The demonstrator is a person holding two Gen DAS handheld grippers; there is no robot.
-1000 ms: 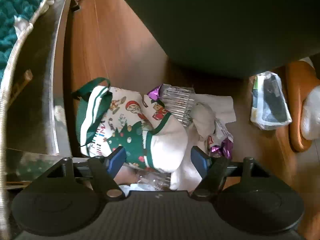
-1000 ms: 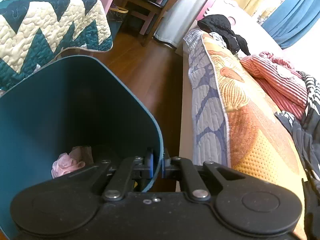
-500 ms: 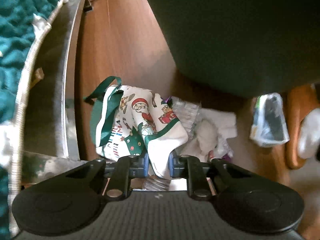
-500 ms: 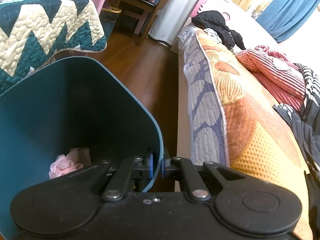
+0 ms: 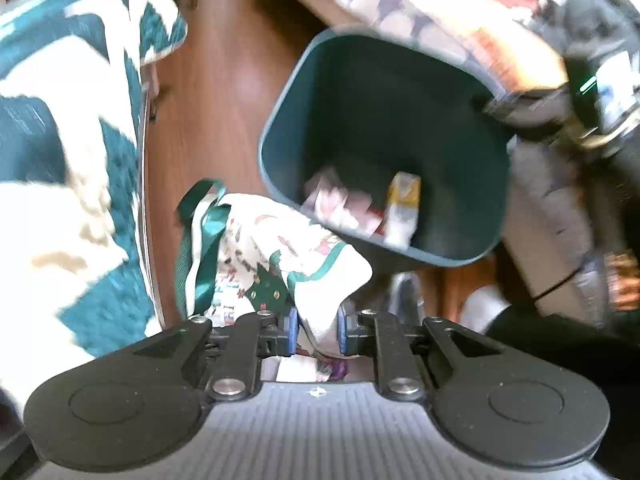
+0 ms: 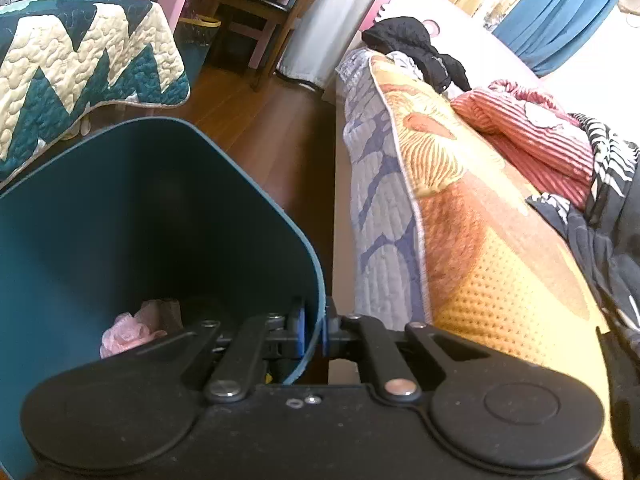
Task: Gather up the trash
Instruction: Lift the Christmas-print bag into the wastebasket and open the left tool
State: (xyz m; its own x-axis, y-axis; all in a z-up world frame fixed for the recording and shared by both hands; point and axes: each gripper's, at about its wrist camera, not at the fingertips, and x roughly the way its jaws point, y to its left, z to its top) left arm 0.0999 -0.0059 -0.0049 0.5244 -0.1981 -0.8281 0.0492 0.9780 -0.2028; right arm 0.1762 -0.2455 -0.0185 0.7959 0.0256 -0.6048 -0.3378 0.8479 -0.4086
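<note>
L gripper [image 5: 317, 330]: my fingers clenched on white toe of the xmas stocking, blue pads pressing it from both sides
xmas stocking [image 5: 280, 256]: white cloth w/ santa + tree print, green trim, green hanging loop at left end; hangs fwd from my L fingers, far end overlaps front wall of bin in L view, can't tell if touching
R gripper [image 6: 313, 330]: my fingers clamped on rim of bin, one pad inside the wall, one outside
bin [image 5: 384, 140]: dark teal plastic, rounded-square mouth, tilted so opening faces L cam; in R view [image 6: 160, 216] its wall fills lower left
trash in bin: pink crumpled paper [image 5: 340, 204] + yellow/white carton [image 5: 402, 208] lying on low side; R view shows the pink paper only [image 6: 128, 330]
trash under L gripper: bits of white tissue + purple wrapper [image 5: 332, 368] seen between the fingers, blurred, mostly hidden
floor [image 5: 212, 92]: brown wood, runs betw quilt and bed
quilt [image 5: 60, 140]: teal/cream zigzag, left of stocking; also upper left in R view [image 6: 80, 64]
bed [image 6: 460, 200]: orange/grey patterned cover just right of bin, red striped cloth [image 6: 532, 136] + black clothes [image 6: 416, 48] on top
L view: motion blur, fine detail unclear
</note>
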